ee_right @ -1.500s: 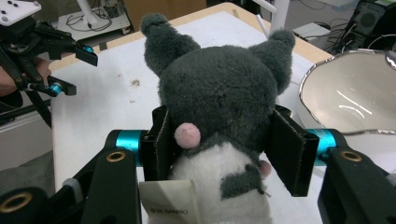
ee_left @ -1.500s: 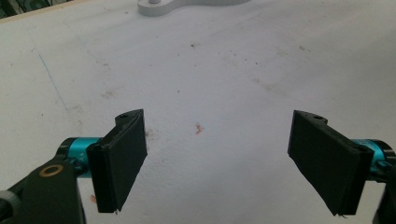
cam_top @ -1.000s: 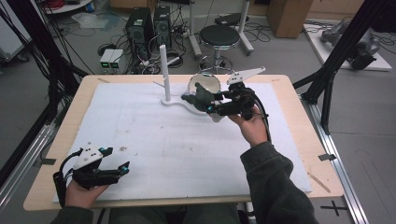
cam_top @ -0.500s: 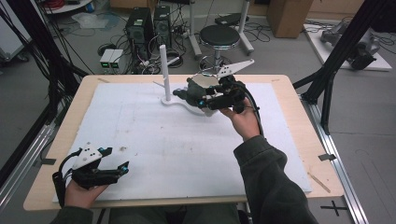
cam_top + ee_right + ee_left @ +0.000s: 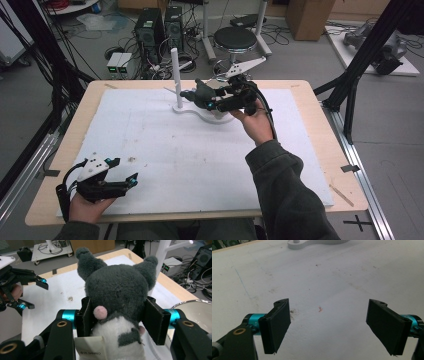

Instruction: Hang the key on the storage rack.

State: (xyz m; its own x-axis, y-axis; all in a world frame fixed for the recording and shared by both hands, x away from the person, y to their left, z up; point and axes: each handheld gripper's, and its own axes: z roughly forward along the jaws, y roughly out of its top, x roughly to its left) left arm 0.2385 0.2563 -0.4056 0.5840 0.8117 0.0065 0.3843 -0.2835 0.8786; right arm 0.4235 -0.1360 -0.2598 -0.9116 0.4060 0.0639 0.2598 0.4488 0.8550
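Right hand-held gripper (image 5: 212, 101) swung leftward, clamping plush toy (image 5: 117, 300).

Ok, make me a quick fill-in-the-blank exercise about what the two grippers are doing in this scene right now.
1. The right gripper has its jaws shut on a dark grey and white ____ toy.
2. The left gripper has its jaws ____ with nothing between them.
3. A tall white ____ stands upright on its base on the white foam mat.

Missing words: plush; open; post
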